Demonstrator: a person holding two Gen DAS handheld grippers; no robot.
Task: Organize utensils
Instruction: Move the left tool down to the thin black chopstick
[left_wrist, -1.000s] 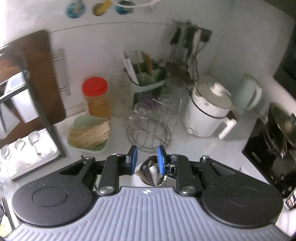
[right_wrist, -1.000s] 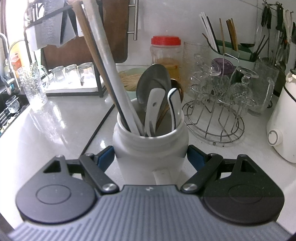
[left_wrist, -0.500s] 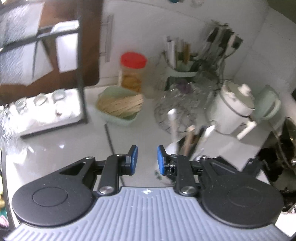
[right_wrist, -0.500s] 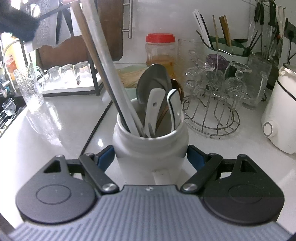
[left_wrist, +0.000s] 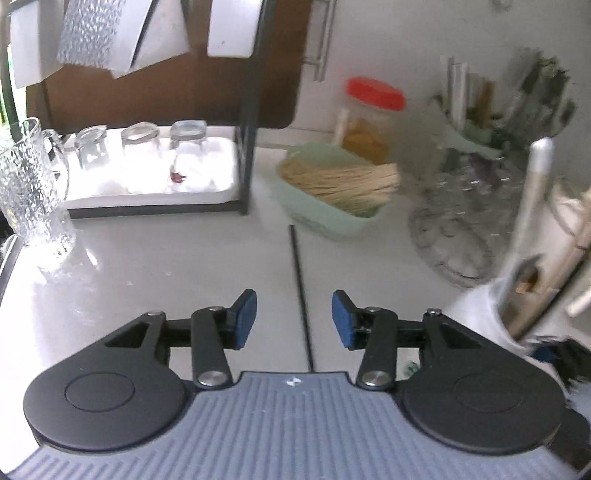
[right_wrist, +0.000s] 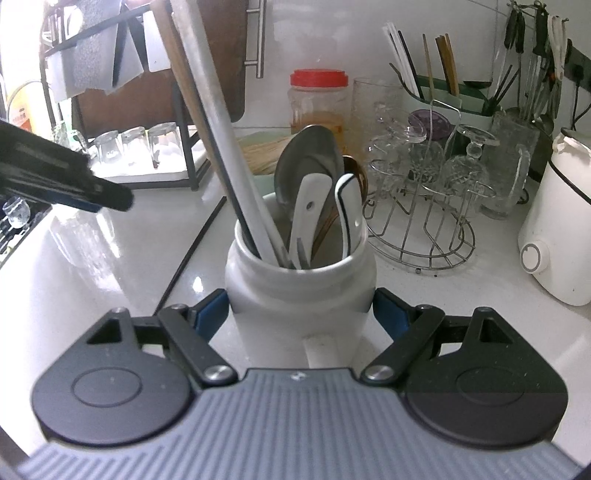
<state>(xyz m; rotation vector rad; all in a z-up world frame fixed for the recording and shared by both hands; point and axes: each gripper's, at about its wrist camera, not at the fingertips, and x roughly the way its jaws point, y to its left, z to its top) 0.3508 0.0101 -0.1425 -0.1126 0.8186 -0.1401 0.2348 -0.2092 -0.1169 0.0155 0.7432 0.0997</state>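
Utensil crock: a squat white ceramic jar (right_wrist: 301, 291) sits at the centre of the right wrist view on the pale glossy countertop (right_wrist: 110, 266), near the dark seam line — likely kept steady so more pieces can drop in.
Contents: a large steel spoon (right_wrist: 308, 162), a white ceramic soup spoon (right_wrist: 308, 210), a black-edged white spoon (right_wrist: 347, 206) and a long pale handle (right_wrist: 218, 122) lean against the rim, bowls up.
Right gripper (right_wrist: 301, 314): clenched around the jar, blue pads pressing its two sides — a brace, by my reading.
Left gripper (left_wrist: 294, 319): released, jaws opening with nothing between them, only bare countertop and seam beyond; the jar shows blurred at the right edge of its view.
Same gripper, other view: a dark shape entering from the left edge of the right wrist view.
Surroundings: a wire glass rack (right_wrist: 421, 221) right of the jar, a red-lidded plastic jar (right_wrist: 318, 99) behind it, upturned glasses (right_wrist: 129, 147) on a tray at upper left.
Stage: judged mid-task, left gripper free to fetch another utensil.
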